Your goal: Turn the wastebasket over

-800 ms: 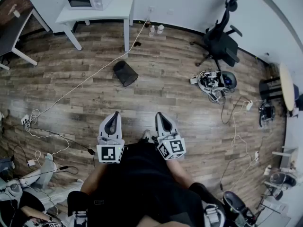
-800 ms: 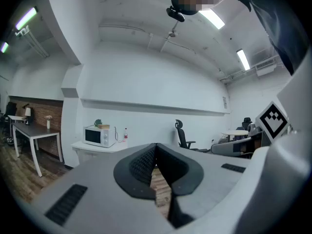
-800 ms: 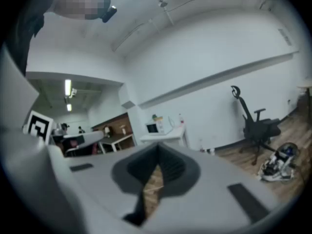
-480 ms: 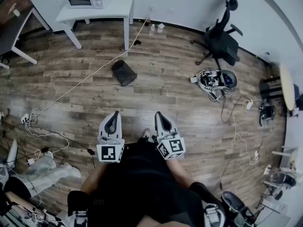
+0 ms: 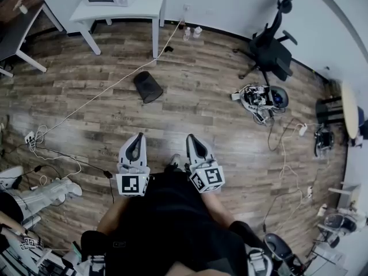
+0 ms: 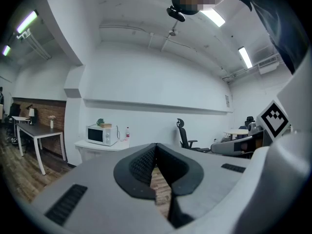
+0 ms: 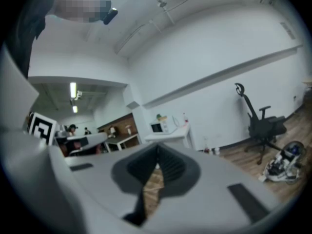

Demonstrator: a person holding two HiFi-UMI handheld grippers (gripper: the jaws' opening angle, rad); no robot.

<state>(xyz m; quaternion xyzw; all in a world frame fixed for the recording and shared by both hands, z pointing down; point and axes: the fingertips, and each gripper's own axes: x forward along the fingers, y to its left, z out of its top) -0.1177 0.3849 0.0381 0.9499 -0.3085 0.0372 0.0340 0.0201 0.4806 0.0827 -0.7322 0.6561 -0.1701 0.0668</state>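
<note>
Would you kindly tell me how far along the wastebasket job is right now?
Nothing looks done: the wastebasket seems to lie on its side on the floor, far ahead, untouched. In hand: nothing; the left hand-held gripper and right hand-held gripper are shut and empty, near the person's body. Left: approach, grasp, turn it over.

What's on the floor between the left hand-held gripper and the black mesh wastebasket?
Head view: only bare wood floor between left hand-held gripper and black mesh wastebasket.
</note>
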